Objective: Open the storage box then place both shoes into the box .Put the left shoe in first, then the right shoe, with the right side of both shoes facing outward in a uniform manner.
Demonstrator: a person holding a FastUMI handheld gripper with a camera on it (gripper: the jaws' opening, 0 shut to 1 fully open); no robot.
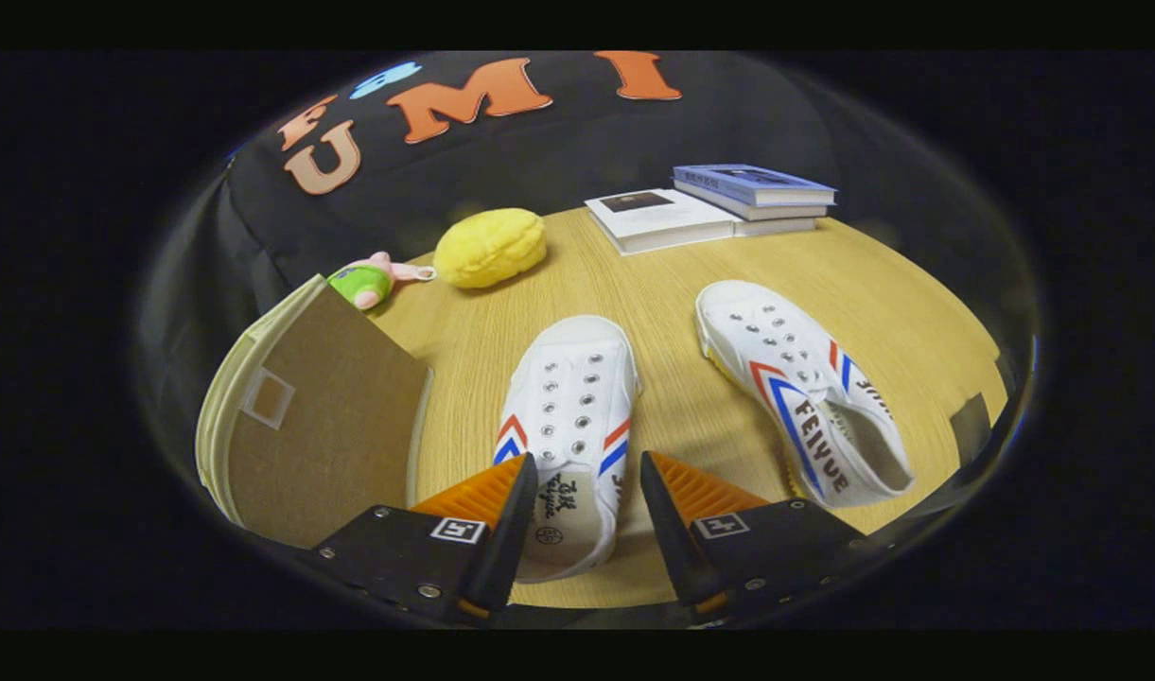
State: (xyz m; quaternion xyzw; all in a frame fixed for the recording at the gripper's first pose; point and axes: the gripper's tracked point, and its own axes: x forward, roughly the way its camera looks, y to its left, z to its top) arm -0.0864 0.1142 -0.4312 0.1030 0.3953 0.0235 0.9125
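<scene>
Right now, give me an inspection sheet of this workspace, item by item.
Surface: light wood-grain tabletop, dry, no spills seen.
Job's things: brown cardboard storage box beside the fingers, lid shut; white canvas shoe with red and blue stripes upright, heel end between the fingers; second matching white canvas shoe tipped on its side, apart from the first.
Clutter: yellow plush lump, small pink and green plush toy behind the box, stack of books beyond the shoes.
Gripper: fingers open, straddling the first shoe's heel; contact cannot be told.
Cables: nothing seen.
Surroundings: black cloth booth wall behind the table.
</scene>
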